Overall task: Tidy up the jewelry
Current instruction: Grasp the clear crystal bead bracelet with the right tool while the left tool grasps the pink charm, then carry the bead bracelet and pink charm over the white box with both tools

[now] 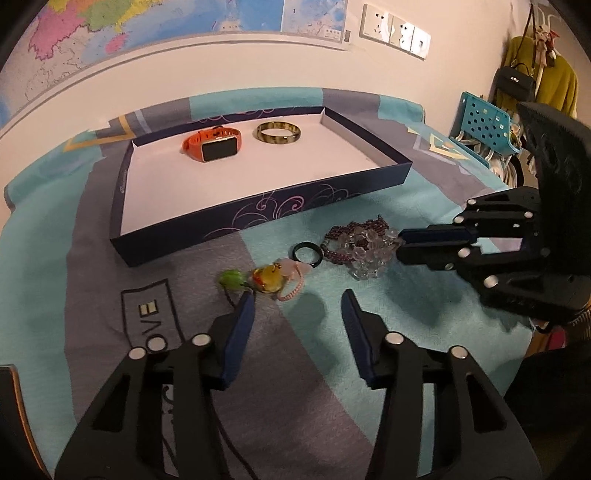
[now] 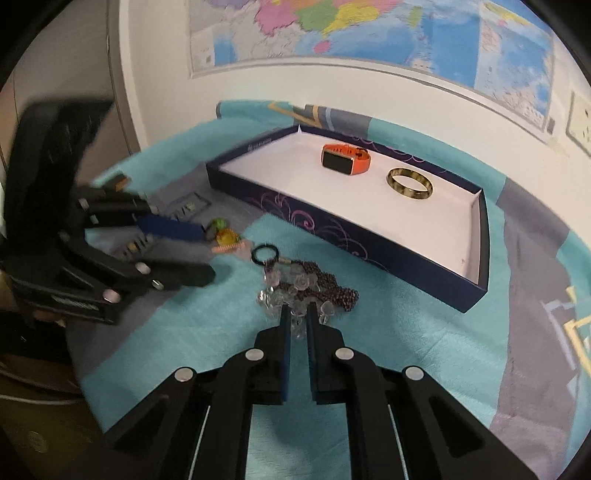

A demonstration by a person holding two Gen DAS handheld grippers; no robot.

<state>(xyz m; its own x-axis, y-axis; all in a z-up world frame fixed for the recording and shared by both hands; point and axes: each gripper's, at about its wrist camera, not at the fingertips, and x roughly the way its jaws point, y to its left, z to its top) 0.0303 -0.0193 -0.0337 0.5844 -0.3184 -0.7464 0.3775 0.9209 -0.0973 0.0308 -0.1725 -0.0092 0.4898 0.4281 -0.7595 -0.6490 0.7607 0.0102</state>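
A dark blue tray [image 1: 266, 212] [image 2: 369, 254] with a white floor holds an orange smartwatch [image 1: 214, 144] [image 2: 345, 158] and a gold bangle [image 1: 278, 132] [image 2: 410, 184]. In front of it on the cloth lie a clear crystal bracelet [image 1: 369, 253] [image 2: 295, 291], a purple bead strand [image 1: 354, 229] [image 2: 340, 295], a black ring [image 1: 308, 253] [image 2: 265, 254], a pink bead bracelet with a yellow pendant [image 1: 273, 278] [image 2: 227, 238] and a green bead [image 1: 231, 277] [image 2: 218, 223]. My left gripper [image 1: 298, 304] [image 2: 207, 254] is open, just short of the pendant. My right gripper [image 2: 297, 314] [image 1: 400, 245] is shut on the crystal bracelet.
A teal and grey patterned cloth [image 1: 332, 369] covers the table. A wall with a map [image 2: 369, 29] and sockets [image 1: 395, 29] stands behind. A blue basket [image 1: 484, 122] and hanging bags [image 1: 517, 81] are at the far right.
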